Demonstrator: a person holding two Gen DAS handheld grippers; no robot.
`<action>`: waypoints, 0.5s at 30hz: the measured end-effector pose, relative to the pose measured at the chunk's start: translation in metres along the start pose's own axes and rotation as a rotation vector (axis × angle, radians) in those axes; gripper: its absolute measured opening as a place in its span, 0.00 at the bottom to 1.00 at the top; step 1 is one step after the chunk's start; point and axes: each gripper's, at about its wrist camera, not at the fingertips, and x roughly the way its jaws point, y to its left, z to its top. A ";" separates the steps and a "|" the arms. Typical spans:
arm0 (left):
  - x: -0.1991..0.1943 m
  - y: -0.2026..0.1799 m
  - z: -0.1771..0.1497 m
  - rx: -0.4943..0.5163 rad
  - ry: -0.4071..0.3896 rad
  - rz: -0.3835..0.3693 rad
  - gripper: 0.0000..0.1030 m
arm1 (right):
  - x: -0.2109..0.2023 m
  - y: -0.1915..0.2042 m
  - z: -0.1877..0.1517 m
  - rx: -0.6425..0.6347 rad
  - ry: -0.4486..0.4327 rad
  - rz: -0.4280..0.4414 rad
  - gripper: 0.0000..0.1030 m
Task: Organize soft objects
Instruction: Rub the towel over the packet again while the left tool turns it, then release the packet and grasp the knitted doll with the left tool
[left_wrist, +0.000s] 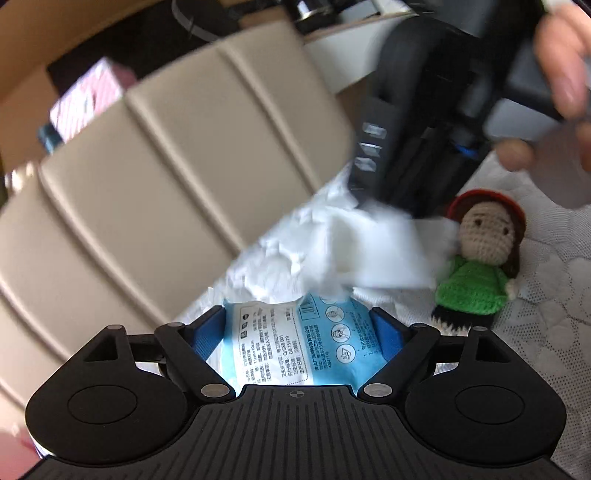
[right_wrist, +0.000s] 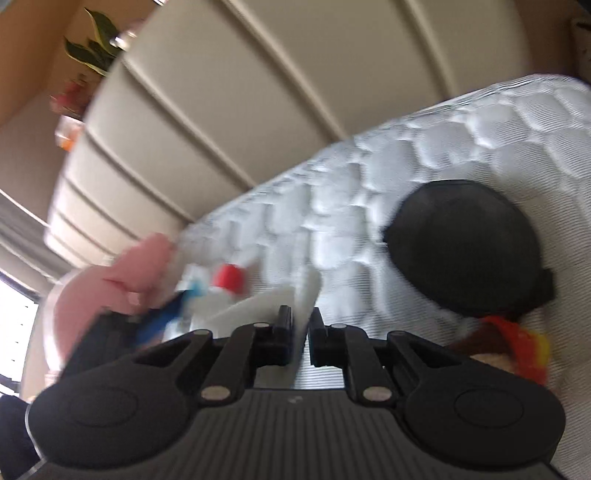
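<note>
My left gripper (left_wrist: 297, 332) is shut on a blue and white tissue packet (left_wrist: 295, 343), which sits squeezed between its blue pads (left_wrist: 207, 332). A white tissue sheet (left_wrist: 373, 251) rises from the packet's top to my right gripper (left_wrist: 364, 199), which a hand holds above it. In the right wrist view my right gripper (right_wrist: 301, 325) is shut on that thin white tissue sheet (right_wrist: 306, 291). A crochet doll (left_wrist: 476, 266) with a red hat and green sweater lies on the mattress just right of the sheet.
A beige padded headboard (left_wrist: 166, 177) borders the quilted white mattress (right_wrist: 369, 192). On the mattress lie a black round soft object (right_wrist: 461, 251) and, blurred, a pink soft thing (right_wrist: 140, 280) and a red-capped item (right_wrist: 229, 277). A pink striped box (left_wrist: 88, 99) stands beyond the headboard.
</note>
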 end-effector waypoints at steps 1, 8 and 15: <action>0.003 0.003 0.000 -0.026 0.026 -0.010 0.86 | 0.003 -0.003 -0.001 0.003 0.008 -0.017 0.11; 0.024 0.017 -0.003 -0.153 0.144 -0.072 0.86 | 0.009 -0.002 -0.002 -0.031 0.000 -0.080 0.11; 0.031 0.025 -0.012 -0.172 0.185 -0.079 0.91 | -0.018 -0.003 0.011 -0.004 -0.077 -0.060 0.10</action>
